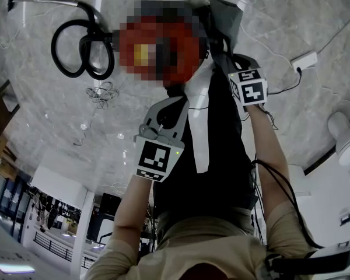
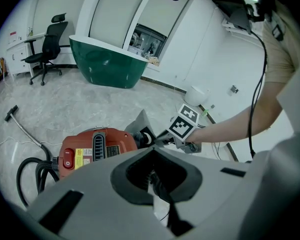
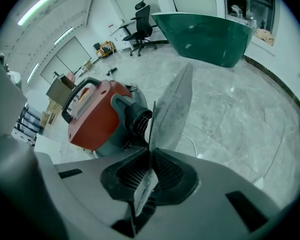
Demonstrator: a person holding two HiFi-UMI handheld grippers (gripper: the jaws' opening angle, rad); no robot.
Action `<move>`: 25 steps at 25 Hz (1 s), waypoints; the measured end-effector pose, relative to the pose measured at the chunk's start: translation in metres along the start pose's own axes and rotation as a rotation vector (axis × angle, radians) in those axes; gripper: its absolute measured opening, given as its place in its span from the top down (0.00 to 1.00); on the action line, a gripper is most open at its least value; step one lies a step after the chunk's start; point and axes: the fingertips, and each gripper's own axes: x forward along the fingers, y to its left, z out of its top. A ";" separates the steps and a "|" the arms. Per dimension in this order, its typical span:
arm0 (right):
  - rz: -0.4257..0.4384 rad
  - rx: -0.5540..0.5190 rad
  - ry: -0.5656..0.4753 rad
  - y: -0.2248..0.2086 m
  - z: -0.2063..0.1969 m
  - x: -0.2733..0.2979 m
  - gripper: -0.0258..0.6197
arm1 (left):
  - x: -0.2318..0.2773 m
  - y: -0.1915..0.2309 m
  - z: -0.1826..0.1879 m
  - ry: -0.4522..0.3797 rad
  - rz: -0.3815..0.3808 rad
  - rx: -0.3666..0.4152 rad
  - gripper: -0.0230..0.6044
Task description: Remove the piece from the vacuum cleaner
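Grey flat piece clamped edge-on in right gripper, long axis pointing away from jaws, beside red vacuum cleaner, left gripper jaws seemingly closed, empty

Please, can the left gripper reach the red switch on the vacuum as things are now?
Probably yes. The switch sits on the vacuum's top, facing the left gripper, and nothing shows between them. The right gripper, shut on the gray piece, is at the other end, out of the way.
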 end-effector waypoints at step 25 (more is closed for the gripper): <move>0.167 0.407 0.004 0.001 0.002 0.017 0.90 | 0.013 -0.004 0.009 0.001 -0.006 0.022 0.96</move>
